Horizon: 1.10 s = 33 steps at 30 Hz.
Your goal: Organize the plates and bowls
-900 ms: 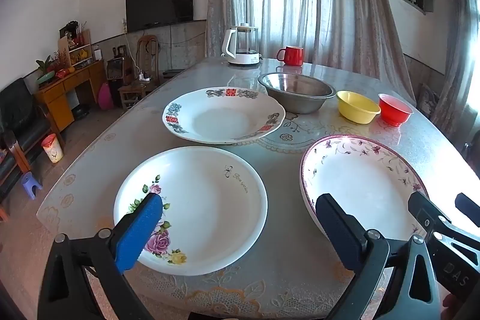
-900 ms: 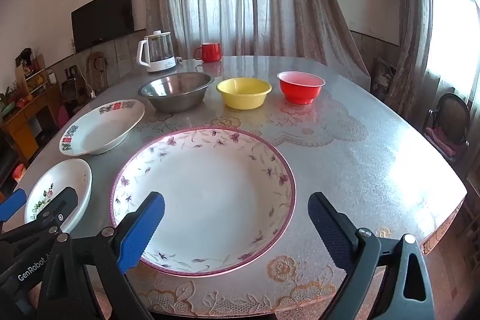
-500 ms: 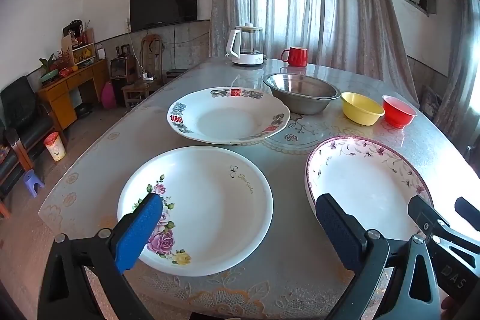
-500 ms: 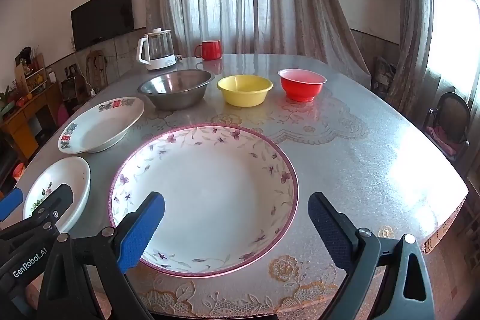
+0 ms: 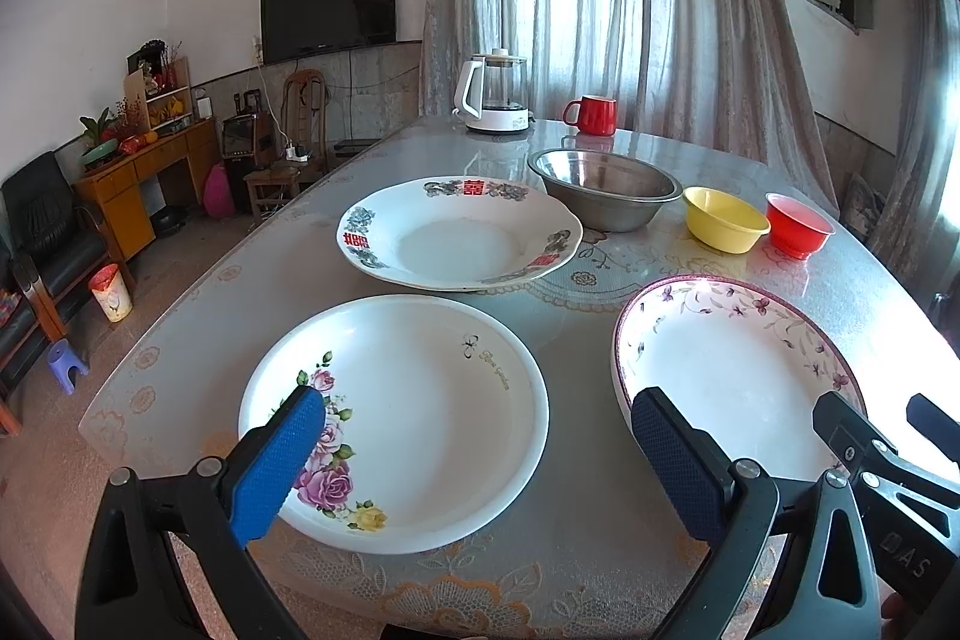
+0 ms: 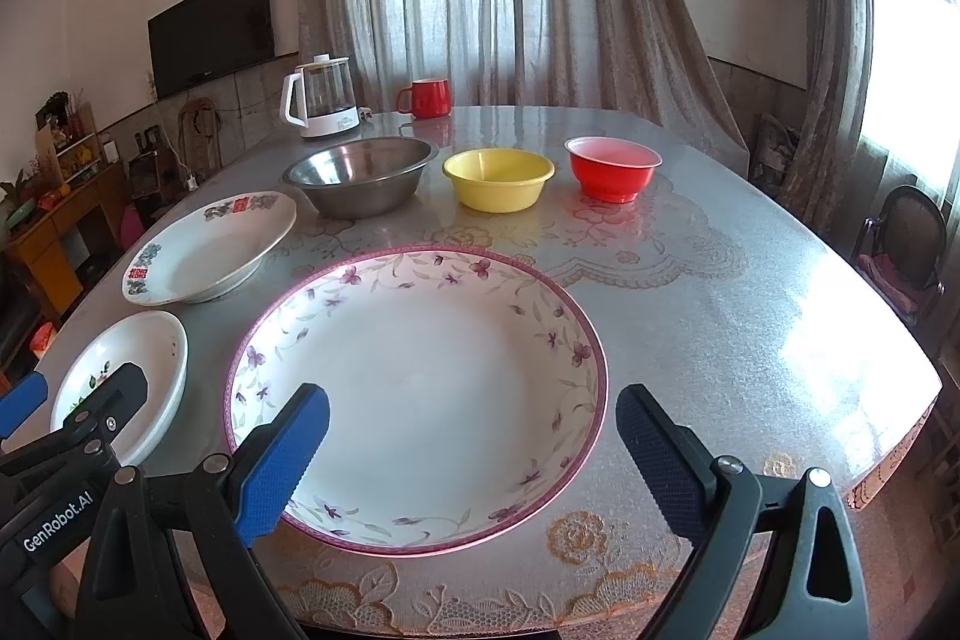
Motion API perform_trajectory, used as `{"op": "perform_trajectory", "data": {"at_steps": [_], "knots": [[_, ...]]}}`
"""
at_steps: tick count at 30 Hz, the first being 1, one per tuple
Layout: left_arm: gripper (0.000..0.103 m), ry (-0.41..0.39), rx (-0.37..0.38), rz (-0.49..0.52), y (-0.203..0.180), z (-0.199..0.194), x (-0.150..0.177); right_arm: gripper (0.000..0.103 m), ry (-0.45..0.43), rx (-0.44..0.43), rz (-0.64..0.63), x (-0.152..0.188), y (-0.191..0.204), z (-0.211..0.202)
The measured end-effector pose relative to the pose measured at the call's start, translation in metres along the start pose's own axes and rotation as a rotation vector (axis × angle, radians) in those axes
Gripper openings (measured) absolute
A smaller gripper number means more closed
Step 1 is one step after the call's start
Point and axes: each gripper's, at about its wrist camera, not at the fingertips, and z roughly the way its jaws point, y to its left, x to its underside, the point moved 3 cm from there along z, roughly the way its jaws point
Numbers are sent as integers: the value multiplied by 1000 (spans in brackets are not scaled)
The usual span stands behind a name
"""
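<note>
The table [image 6: 750, 316] carries everything, and nothing is stacked yet. Largest is the purple-rimmed plate [image 6: 420, 388], dead centre in the right wrist view: glazed ceramic by the look of it, probably heavy, stiff and chippable, with a slick face — best pinched at the near rim, around 6 o'clock. The red-character plate [image 5: 459, 235] sits at 12 o'clock from the rose plate [image 5: 408, 418] in the left wrist view; both look equally brittle and offer only thin lips to grip.

Of the bowls, the steel bowl [image 6: 360, 175] at 11 o'clock of the purple plate should shrug off knocks but may slide. The yellow bowl [image 6: 498, 178] at 12 and the red bowl [image 6: 612, 166] at 1 look like light plastic — easy to take by the wall.

The left gripper [image 5: 480, 460] hangs over the rose plate's near edge, jaws wide apart and empty; the right gripper [image 6: 474, 454] likewise, spread over the purple plate.
</note>
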Motion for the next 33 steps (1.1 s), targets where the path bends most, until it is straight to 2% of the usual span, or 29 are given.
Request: {"op": "perform_trajectory", "data": {"at_steps": [33], "knots": [[103,-6,-6,2,1,0,1,98,1,-13,7,0,1,1]]}}
